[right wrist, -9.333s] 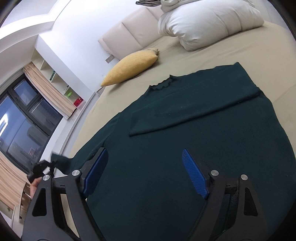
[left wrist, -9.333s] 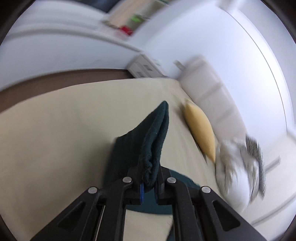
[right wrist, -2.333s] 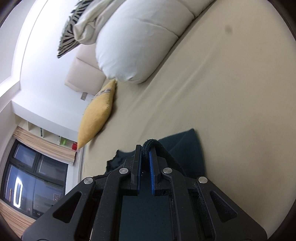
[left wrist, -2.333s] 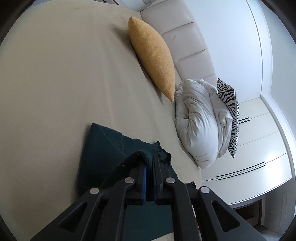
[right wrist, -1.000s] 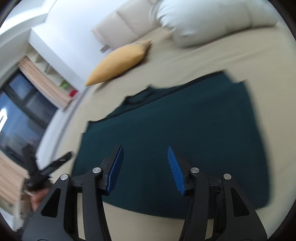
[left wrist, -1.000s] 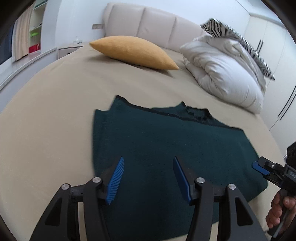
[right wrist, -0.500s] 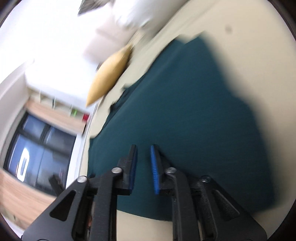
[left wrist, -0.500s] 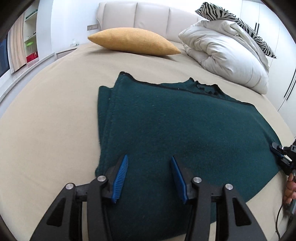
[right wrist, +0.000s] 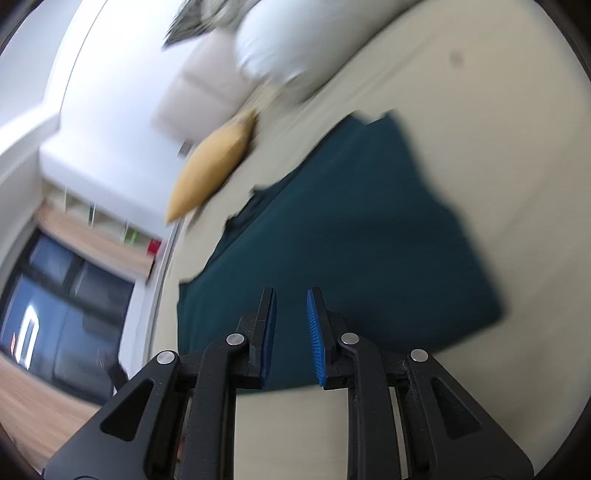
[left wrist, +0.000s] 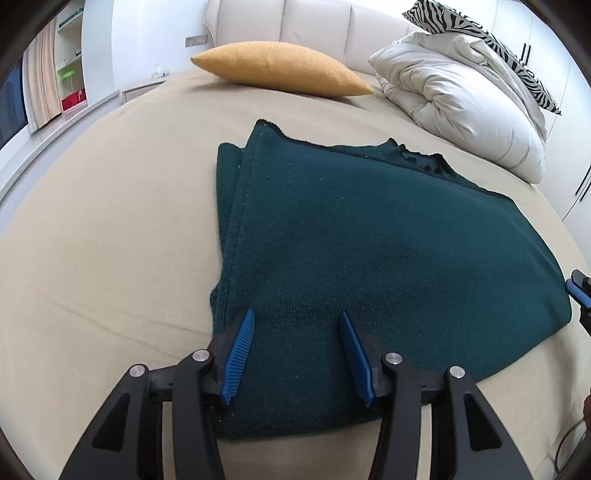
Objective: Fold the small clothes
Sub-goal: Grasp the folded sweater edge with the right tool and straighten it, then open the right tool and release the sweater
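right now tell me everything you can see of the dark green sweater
The dark green sweater is a fuzzy knit, folded into a rough rectangle lying flat on the beige bed sheet. Stacked layer edges show along its left side and a scalloped collar at the far edge. The open left tongs hover over its near edge; nothing grips it.

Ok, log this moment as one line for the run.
stage: mid-fold | sweater: folded, flat on bed | left gripper: open above near edge | right gripper: open, just been opening, nothing between fingers

Beige bed (left wrist: 110, 229), padded headboard (left wrist: 314, 26), dark window (right wrist: 55, 295)
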